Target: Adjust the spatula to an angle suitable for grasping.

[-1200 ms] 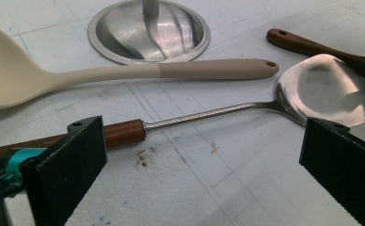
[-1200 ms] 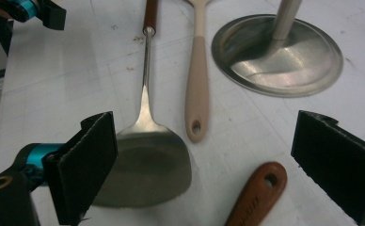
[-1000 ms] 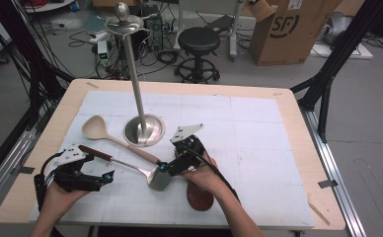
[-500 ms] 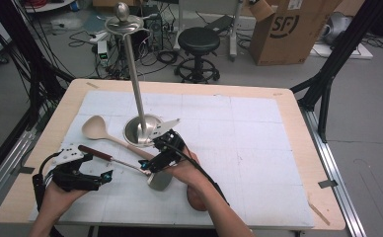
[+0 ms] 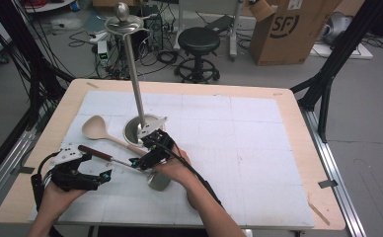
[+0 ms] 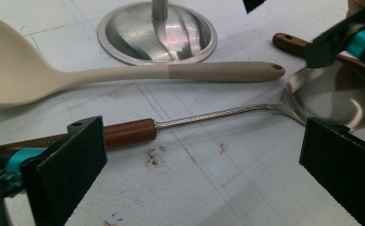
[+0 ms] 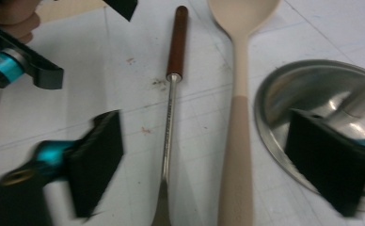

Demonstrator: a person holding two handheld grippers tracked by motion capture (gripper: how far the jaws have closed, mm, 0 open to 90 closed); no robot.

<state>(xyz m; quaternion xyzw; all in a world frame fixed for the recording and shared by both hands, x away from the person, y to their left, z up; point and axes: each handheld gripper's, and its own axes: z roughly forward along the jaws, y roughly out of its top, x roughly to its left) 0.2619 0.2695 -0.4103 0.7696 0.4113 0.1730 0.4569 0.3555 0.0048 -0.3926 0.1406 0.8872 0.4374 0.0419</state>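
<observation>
Grippers are working over a white gridded mat on a wooden table, seen from where I am steering the rig remotely. I am holding the right gripper low over a metal ladle with a brown wooden handle, its jaws straddling both the ladle's thin steel stem and the handle of a beige silicone spoon lying just beside it. In the right gripper view the two black pads are standing apart with both utensils between them, pressing on neither; the jaws have just been closing a little. The right-hand pad is hanging over the round steel base of the utensil stand, whose upright pole is rising tall in the high view.

I am keeping the left gripper near the table's left front, beside the ladle's wooden handle end. Its jaws are spread wide and holding nothing: the left gripper view is showing the ladle's stem running across the mat between the pads, with the shiny bowl to the right and the beige spoon lying beyond it, touching nothing but the mat. The ladle is lying flat on the mat, in front of the stand's base, its bowl toward the person and its handle pointing to the left gripper.
</observation>
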